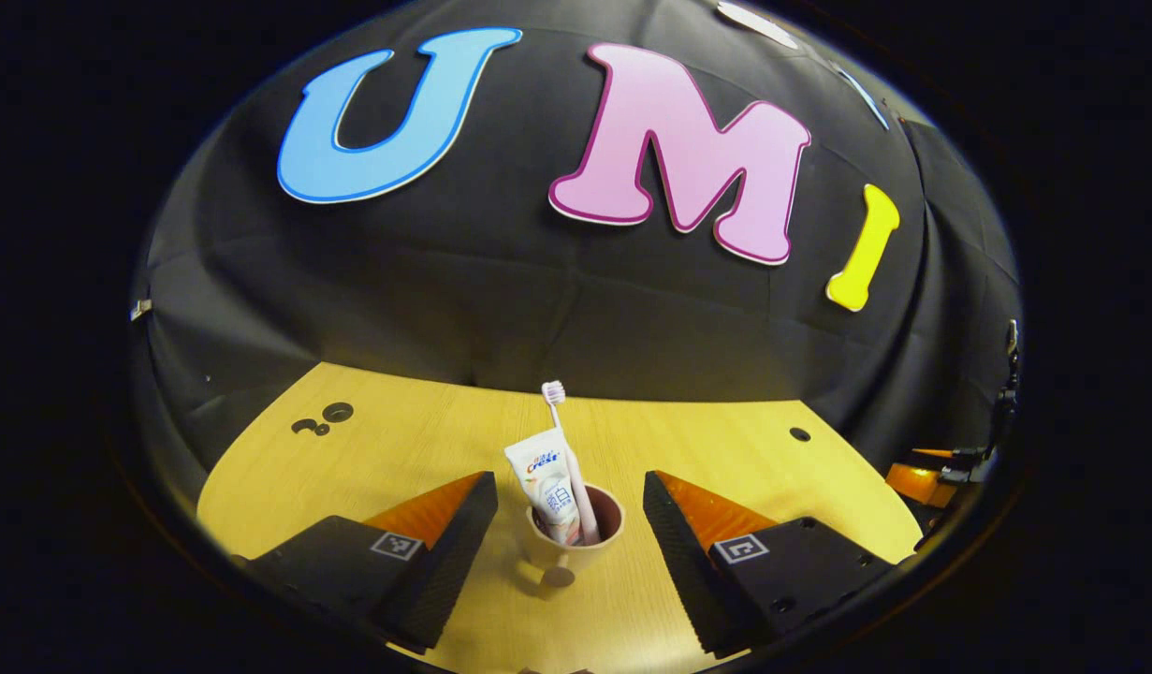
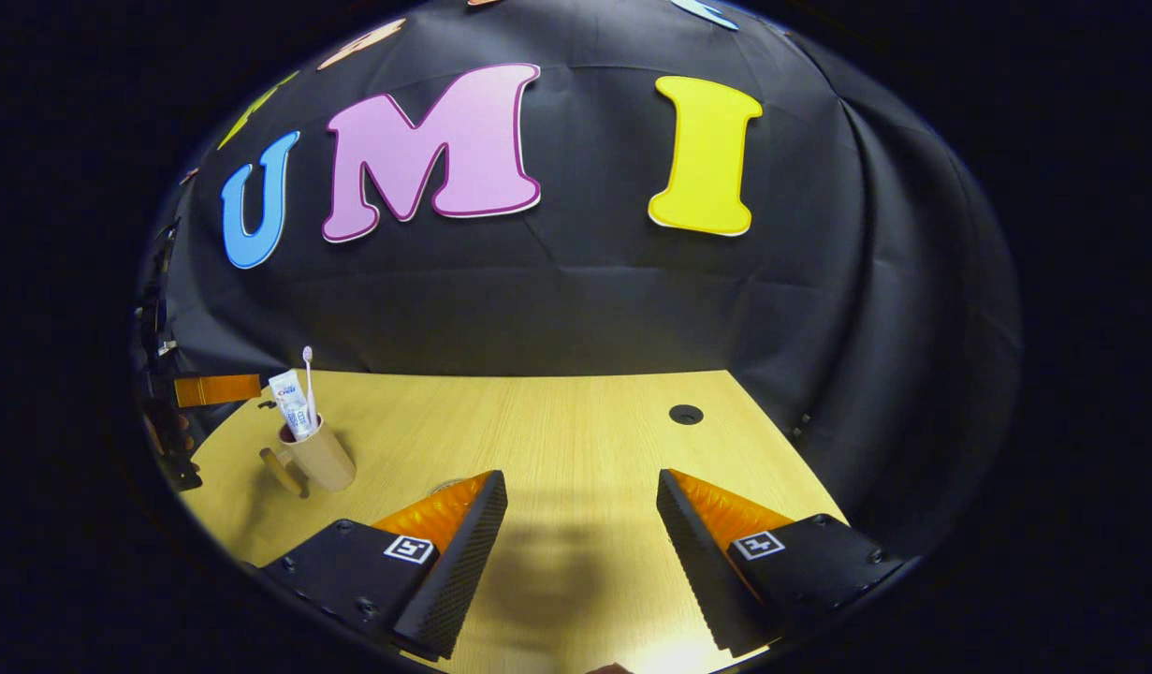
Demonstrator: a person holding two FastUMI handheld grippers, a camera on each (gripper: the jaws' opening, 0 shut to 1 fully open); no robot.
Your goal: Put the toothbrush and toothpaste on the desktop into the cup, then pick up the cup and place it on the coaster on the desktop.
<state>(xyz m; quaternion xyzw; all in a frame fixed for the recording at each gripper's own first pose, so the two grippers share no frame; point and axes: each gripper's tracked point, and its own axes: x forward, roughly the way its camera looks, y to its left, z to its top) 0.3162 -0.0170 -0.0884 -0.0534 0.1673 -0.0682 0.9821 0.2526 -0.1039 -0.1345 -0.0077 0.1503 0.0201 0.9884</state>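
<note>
A beige cup [image 1: 576, 543] with a handle stands upright on the wooden desktop [image 1: 416, 449]. Inside it lean a white toothpaste tube [image 1: 547, 482] and a pink toothbrush [image 1: 559, 421], bristles up. My left gripper [image 1: 568, 482] is open, one finger on each side of the cup, touching neither side. In the right gripper view the same cup [image 2: 321, 456], toothpaste [image 2: 290, 404] and toothbrush [image 2: 308, 370] stand far to the left. My right gripper [image 2: 580, 479] hangs open over bare desktop with nothing between its fingers. A thin pale rim [image 2: 447, 487] peeks out behind its left finger; what it is stays unclear.
The desktop has small dark holes [image 1: 337, 412] [image 1: 800, 434] [image 2: 685, 414] near its far edge, where the black cloth wall rises. The other gripper shows at the right edge [image 1: 922, 479] of the left gripper view and beside the cup [image 2: 215, 388] in the right gripper view.
</note>
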